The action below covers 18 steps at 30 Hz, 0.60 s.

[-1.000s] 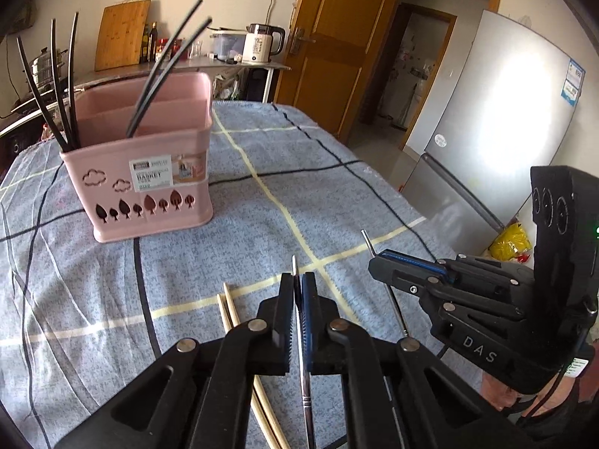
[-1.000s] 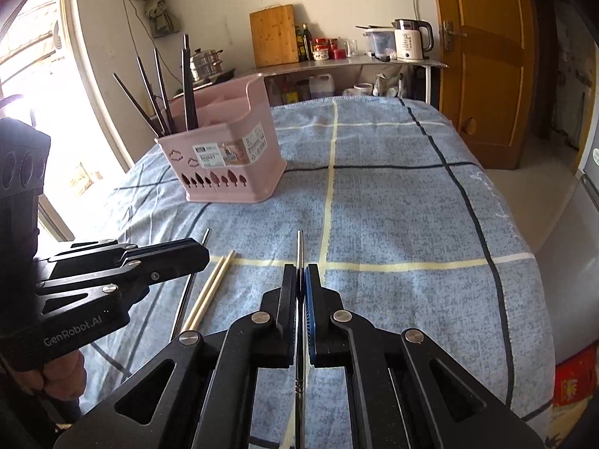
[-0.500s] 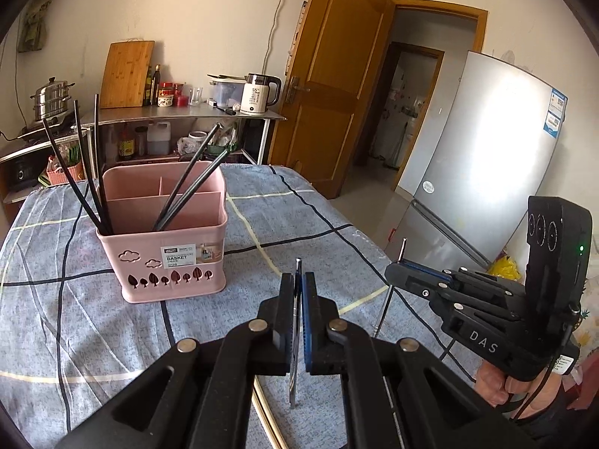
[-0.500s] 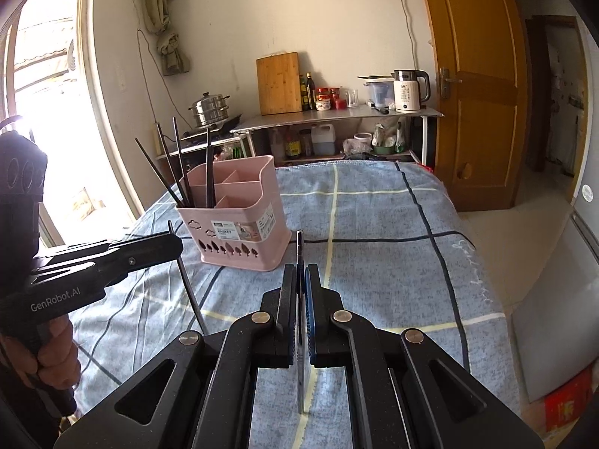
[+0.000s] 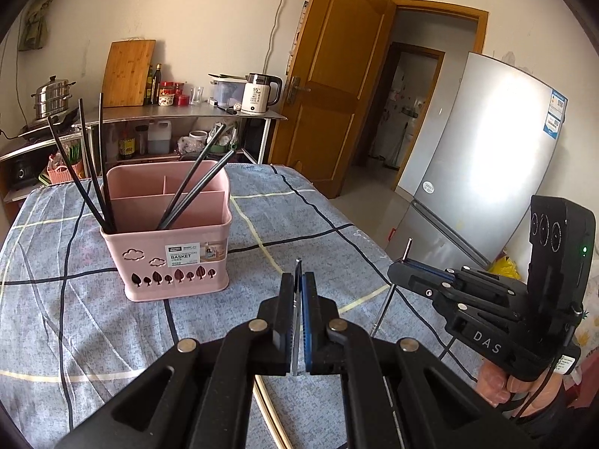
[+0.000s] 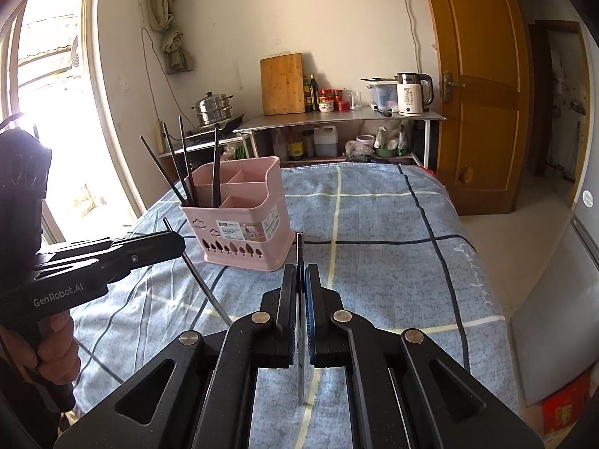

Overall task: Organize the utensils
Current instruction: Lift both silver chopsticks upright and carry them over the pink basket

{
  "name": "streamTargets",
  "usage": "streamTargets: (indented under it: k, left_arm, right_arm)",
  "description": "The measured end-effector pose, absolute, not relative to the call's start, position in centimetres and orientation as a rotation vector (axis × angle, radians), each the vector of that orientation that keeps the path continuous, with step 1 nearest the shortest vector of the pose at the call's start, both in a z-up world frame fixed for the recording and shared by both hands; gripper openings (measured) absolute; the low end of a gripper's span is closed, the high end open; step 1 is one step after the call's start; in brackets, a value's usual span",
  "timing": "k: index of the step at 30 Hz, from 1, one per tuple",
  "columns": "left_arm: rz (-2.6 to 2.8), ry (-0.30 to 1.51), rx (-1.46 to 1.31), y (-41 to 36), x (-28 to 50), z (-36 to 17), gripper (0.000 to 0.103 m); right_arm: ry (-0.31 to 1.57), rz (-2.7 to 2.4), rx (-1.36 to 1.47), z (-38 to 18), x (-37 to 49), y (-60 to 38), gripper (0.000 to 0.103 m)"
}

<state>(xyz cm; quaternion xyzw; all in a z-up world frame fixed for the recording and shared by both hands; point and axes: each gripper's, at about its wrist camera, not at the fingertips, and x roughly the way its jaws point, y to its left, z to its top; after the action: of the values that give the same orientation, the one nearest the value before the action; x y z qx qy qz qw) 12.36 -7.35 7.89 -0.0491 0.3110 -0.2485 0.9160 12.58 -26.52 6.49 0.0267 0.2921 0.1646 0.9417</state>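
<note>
A pink utensil basket stands on the blue checked cloth, with several black chopsticks upright in its compartments; it also shows in the right wrist view. My left gripper is shut on a thin metal chopstick, held above the table in front of the basket. My right gripper is shut on another metal chopstick, also raised. The right gripper shows at the right of the left wrist view. The left gripper shows at the left of the right wrist view.
A pair of light wooden chopsticks lies on the cloth under my left gripper. A steel shelf with a kettle and jars stands behind the table. A fridge and a wooden door are to the right.
Both grippers have lifted their metal chopsticks off the cloth and risen, tilting up. The basket now sits lower and farther in both views.
</note>
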Motion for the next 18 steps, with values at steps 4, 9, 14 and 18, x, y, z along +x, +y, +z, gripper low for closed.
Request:
streamTargets:
  k: [4, 9, 14, 18]
  left_arm:
    - [-0.513, 0.640, -0.102, -7.1, 12.1, 8.2, 0.004]
    - [-0.507, 0.621, -0.096, -6.4, 11.6, 9.1, 0.004]
    - [-0.487, 0.595, -0.088, -5.3, 11.1, 10.3, 0.004]
    - [-0.468, 0.584, -0.090, -4.2, 11.0, 10.9, 0.004]
  right_arm:
    - [0.581, 0.338, 0.050, 7.0, 12.4, -26.5, 0.004]
    - [0.566, 0.347, 0.041, 7.7, 12.3, -26.2, 0.004]
    - [0.559, 0.360, 0.036, 8.1, 12.4, -25.6, 0.004]
    - [0.558, 0.378, 0.037, 8.3, 12.5, -25.1, 0.004]
